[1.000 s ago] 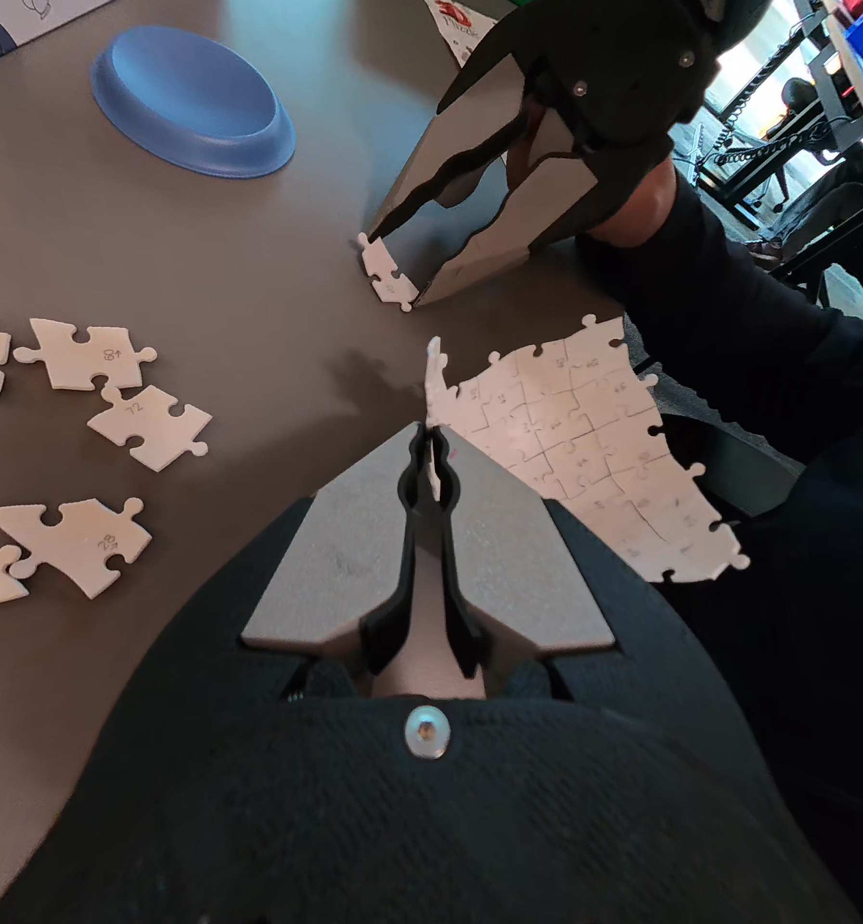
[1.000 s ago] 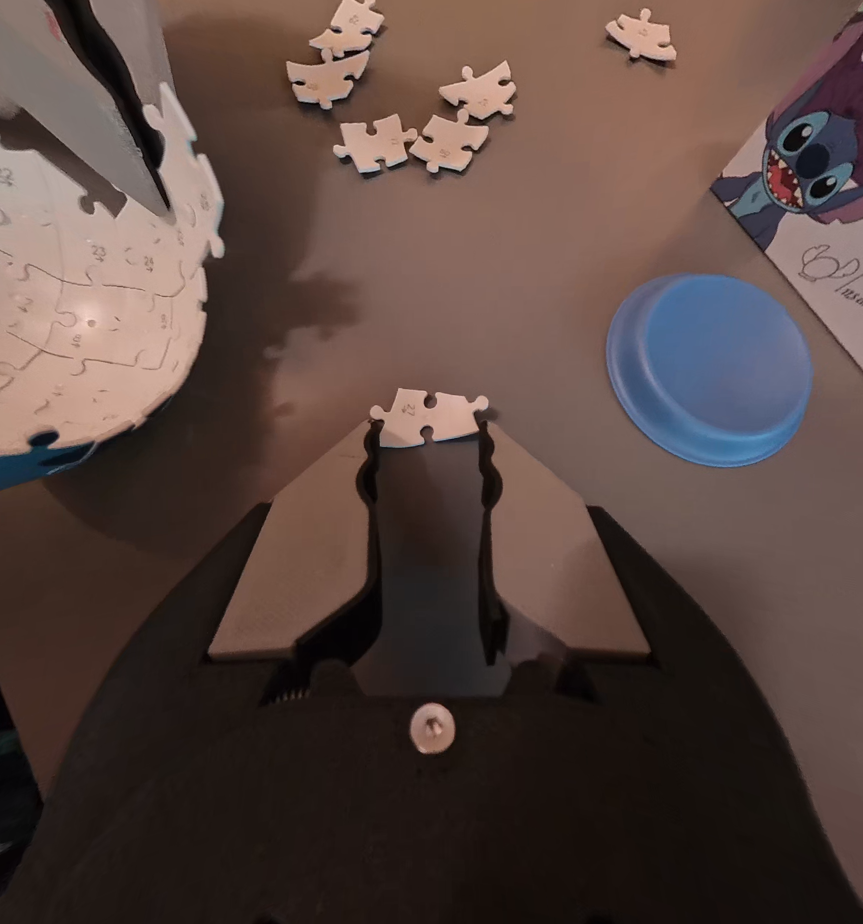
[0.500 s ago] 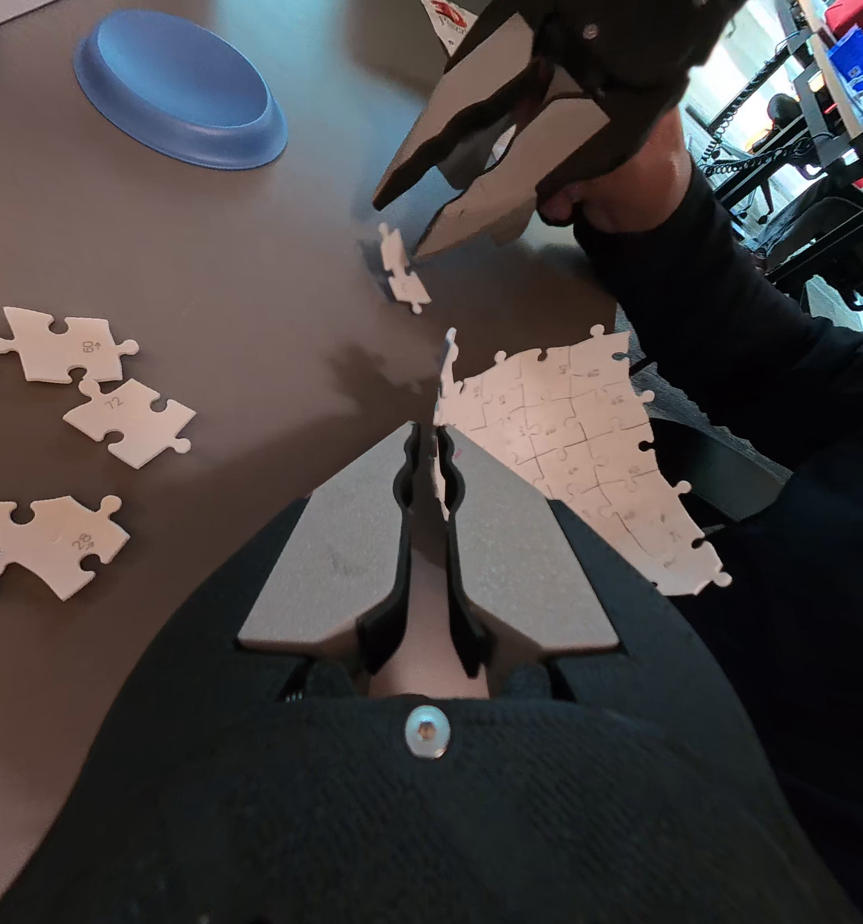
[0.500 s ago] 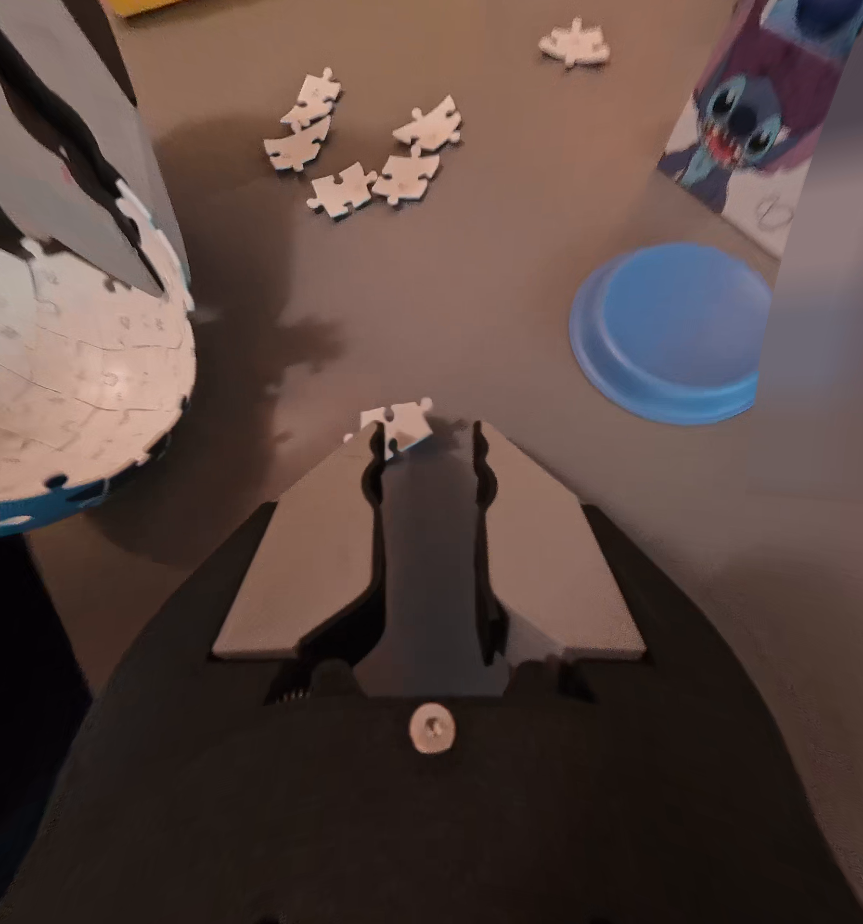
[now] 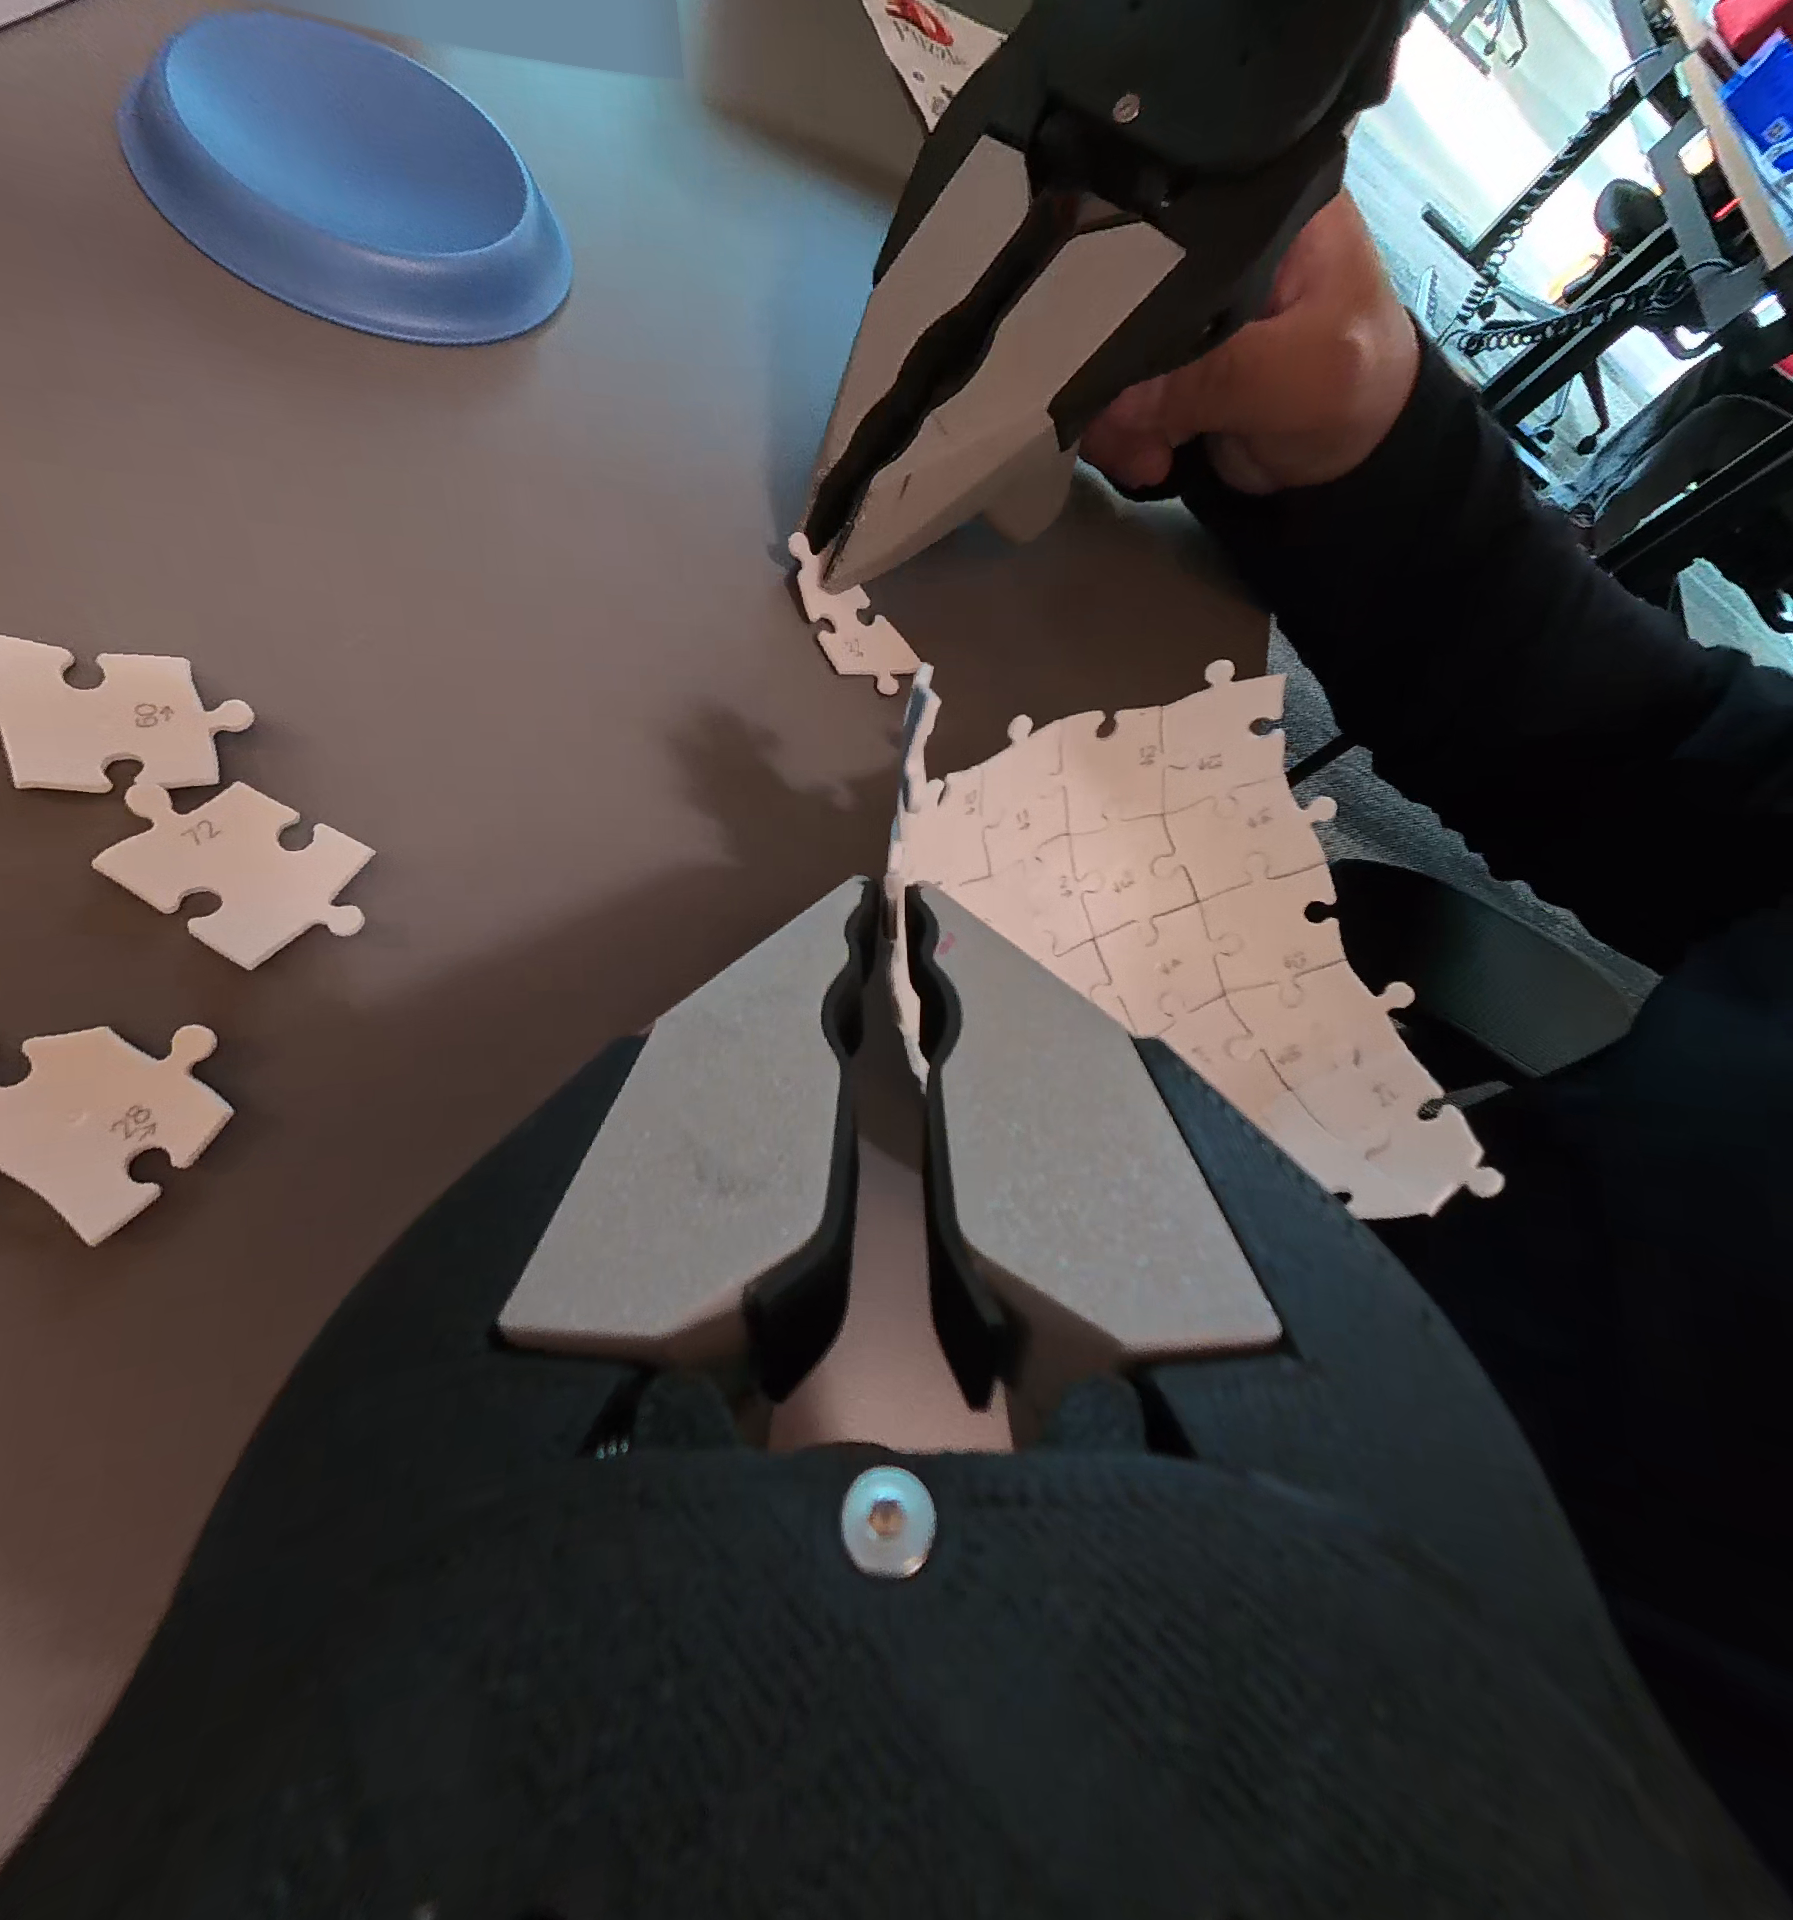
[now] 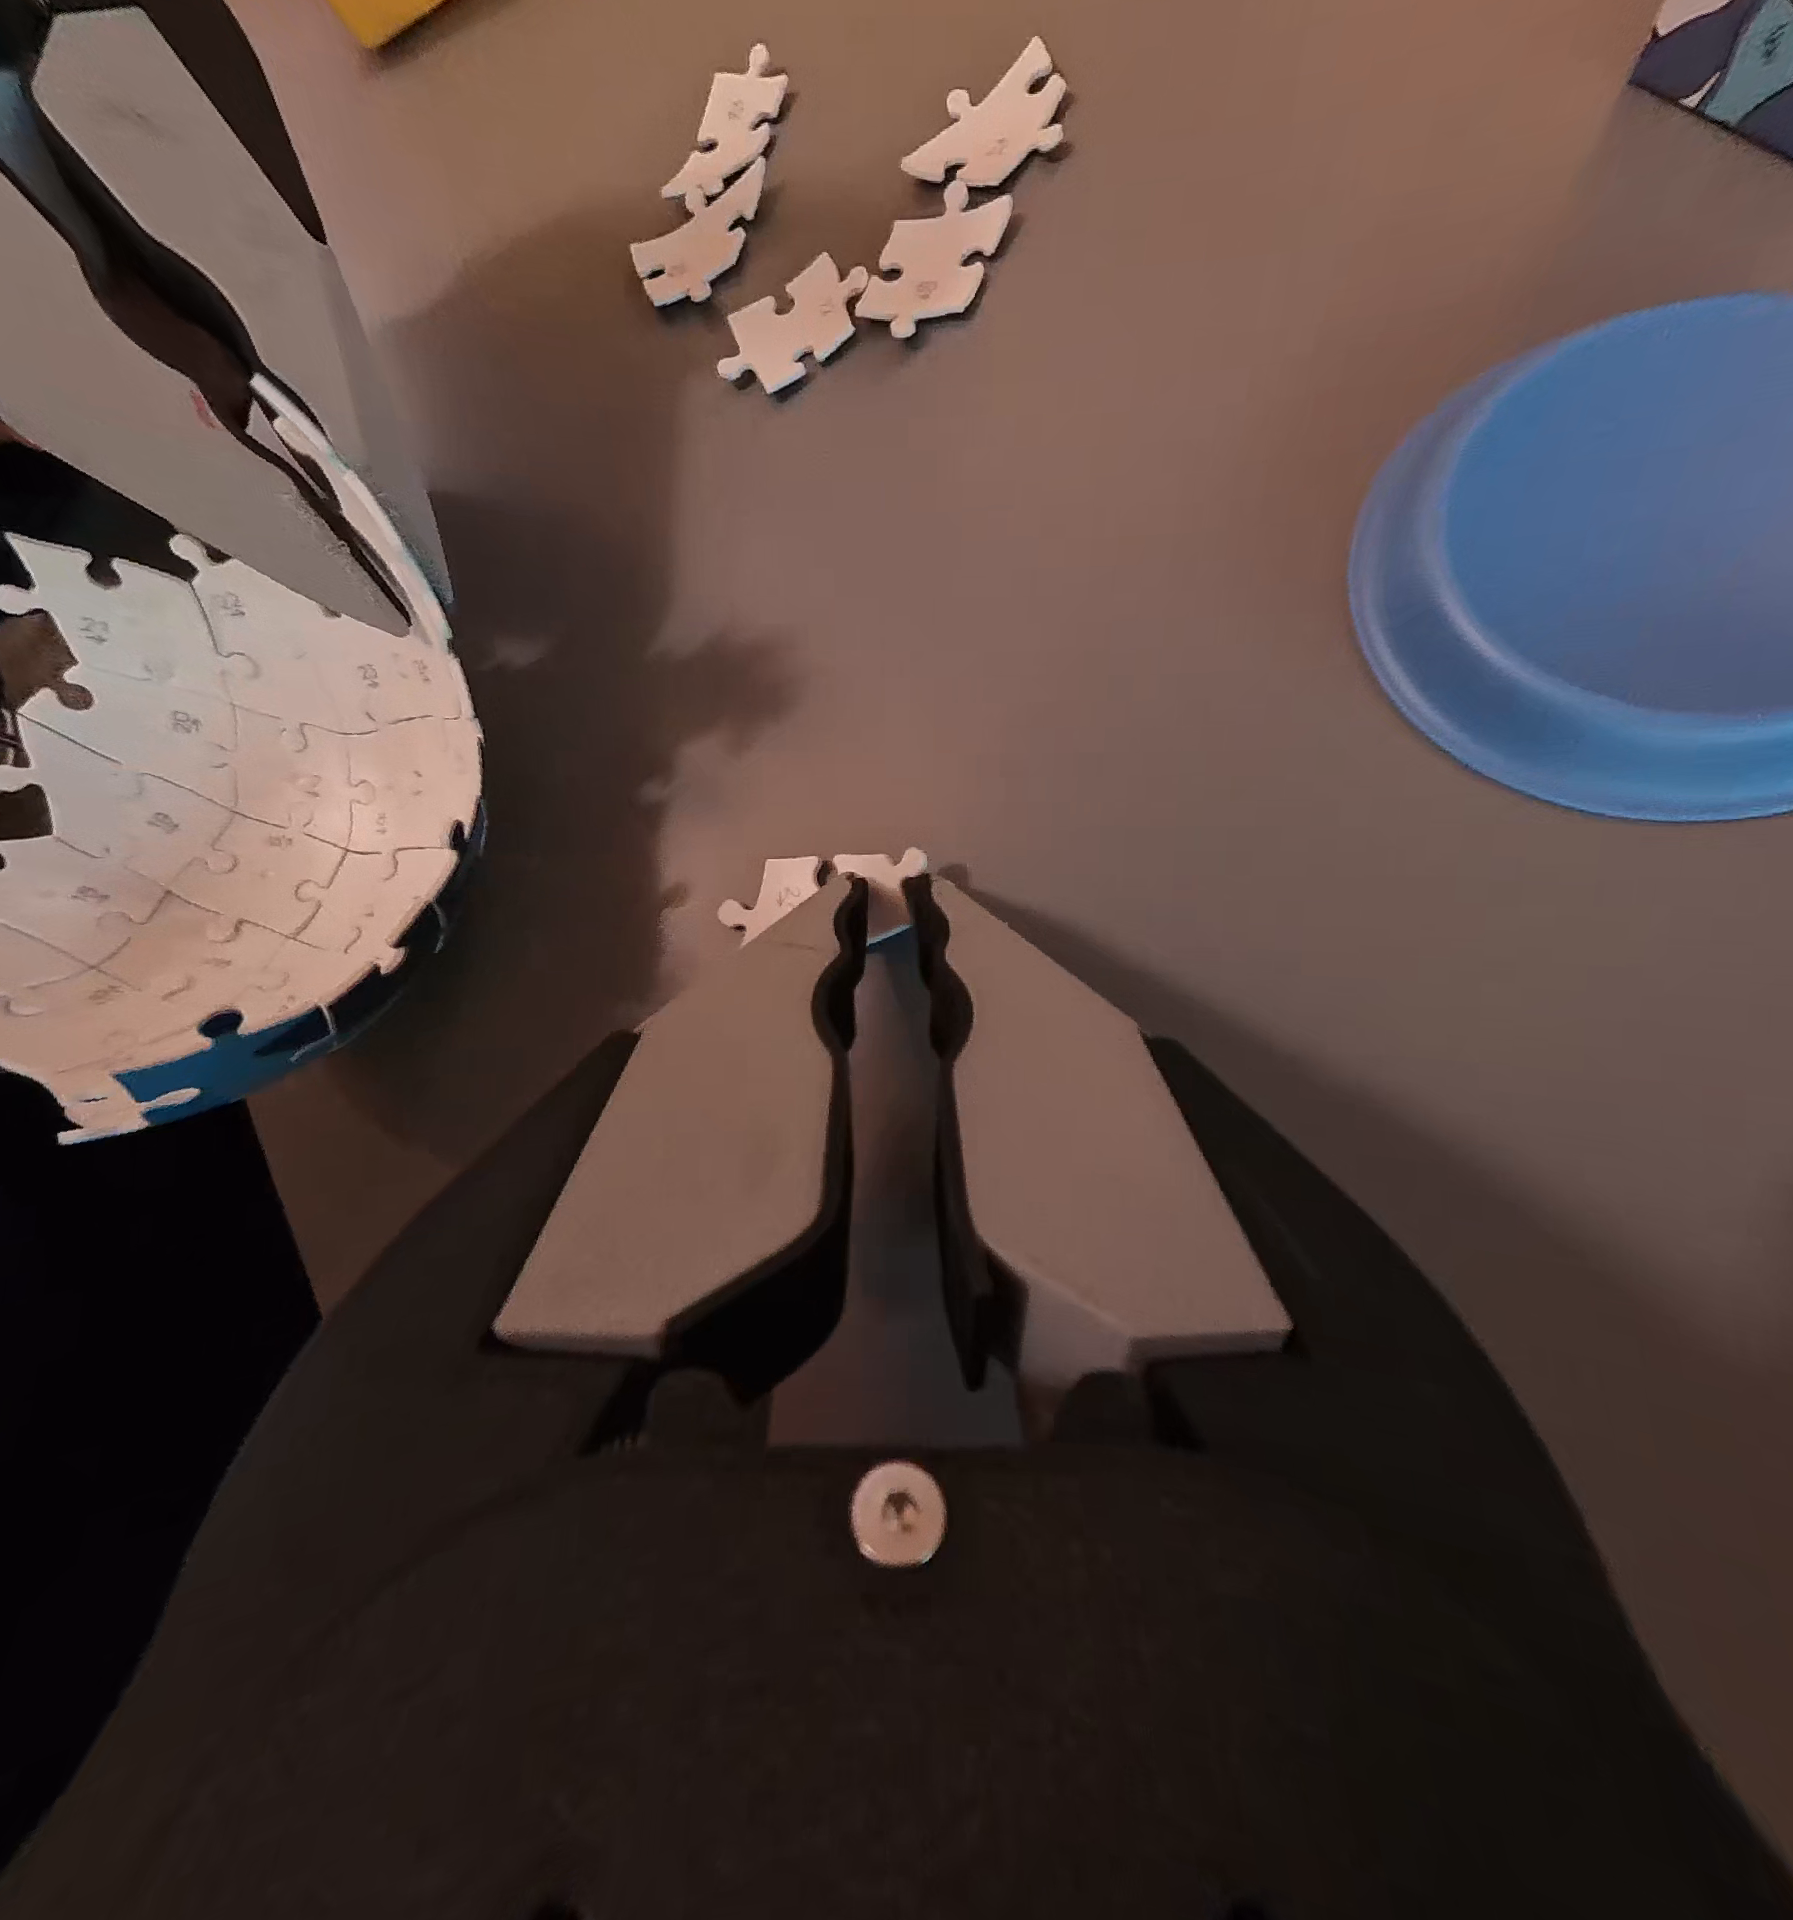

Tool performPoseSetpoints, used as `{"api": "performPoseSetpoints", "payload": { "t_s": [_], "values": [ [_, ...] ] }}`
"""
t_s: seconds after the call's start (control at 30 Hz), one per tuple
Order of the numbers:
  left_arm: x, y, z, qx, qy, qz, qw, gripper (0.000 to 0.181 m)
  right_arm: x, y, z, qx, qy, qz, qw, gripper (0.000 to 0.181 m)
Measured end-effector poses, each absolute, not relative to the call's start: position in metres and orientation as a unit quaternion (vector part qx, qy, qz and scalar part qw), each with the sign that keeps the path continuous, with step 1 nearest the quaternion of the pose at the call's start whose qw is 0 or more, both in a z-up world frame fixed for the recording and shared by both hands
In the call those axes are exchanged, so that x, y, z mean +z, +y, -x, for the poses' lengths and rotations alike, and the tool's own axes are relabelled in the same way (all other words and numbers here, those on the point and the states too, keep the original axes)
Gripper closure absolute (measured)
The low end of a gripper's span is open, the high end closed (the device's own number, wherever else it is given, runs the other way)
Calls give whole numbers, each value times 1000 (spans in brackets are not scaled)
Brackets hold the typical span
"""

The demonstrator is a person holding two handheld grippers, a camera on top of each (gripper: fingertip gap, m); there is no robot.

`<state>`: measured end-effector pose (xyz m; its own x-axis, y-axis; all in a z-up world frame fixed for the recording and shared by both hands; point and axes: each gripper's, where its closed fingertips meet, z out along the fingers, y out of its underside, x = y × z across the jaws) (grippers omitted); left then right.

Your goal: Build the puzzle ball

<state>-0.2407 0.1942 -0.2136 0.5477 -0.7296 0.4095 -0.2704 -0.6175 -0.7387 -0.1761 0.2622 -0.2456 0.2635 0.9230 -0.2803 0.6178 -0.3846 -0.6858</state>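
Observation:
The partly built puzzle ball (image 5: 1162, 914) is a curved white shell, blue on the outside, held off the table. My left gripper (image 5: 897, 894) is shut on its rim. It also shows in the right wrist view (image 6: 196, 831), with the left gripper (image 6: 393, 613) clamped on its upper edge. My right gripper (image 6: 884, 883) is shut on one end of a loose white puzzle piece (image 6: 793, 894); the piece sticks out to the left of the fingertips. In the left wrist view the right gripper (image 5: 830, 556) pinches that piece (image 5: 856, 634) just beyond the ball's rim.
A blue dish (image 5: 341, 187) lies upside down on the brown table (image 5: 456, 582), also in the right wrist view (image 6: 1619, 561). Several loose white pieces (image 5: 237, 873) lie left of the ball, and show far off in the right wrist view (image 6: 819, 239). A picture box (image 6: 1765, 83) sits far right. My right gripper is the nearer one to the blue dish (image 5: 341, 187): about 12 centimeters, against 20 centimeters. Look for it in the right wrist view (image 6: 1649, 506) too.
My right gripper was open around the loose piece, lifted off it, and has now closed on one end of it, nearer the ball. My left gripper keeps hold of the ball's rim.

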Motion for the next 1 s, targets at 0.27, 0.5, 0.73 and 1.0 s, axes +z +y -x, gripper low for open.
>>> {"api": "performPoseSetpoints", "payload": {
  "t_s": [0.27, 0.5, 0.73, 1.0],
  "values": [
    [-214, 194, 242, -377, 299, 822, 306, 170, -223, 257, 178, 398, -482, 743, 238, 181],
    [-207, 198, 238, -399, 294, 813, 307, 166, -215, 254, 182, 393, -494, 735, 247, 181],
    [-210, 202, 233, -383, 310, 818, 298, 180, -195, 246, 186, 402, -507, 717, 258, 181],
    [-225, 207, 234, -369, 306, 835, 271, 180, -166, 215, 208, 424, -558, 670, 243, 181]
  ]
}}
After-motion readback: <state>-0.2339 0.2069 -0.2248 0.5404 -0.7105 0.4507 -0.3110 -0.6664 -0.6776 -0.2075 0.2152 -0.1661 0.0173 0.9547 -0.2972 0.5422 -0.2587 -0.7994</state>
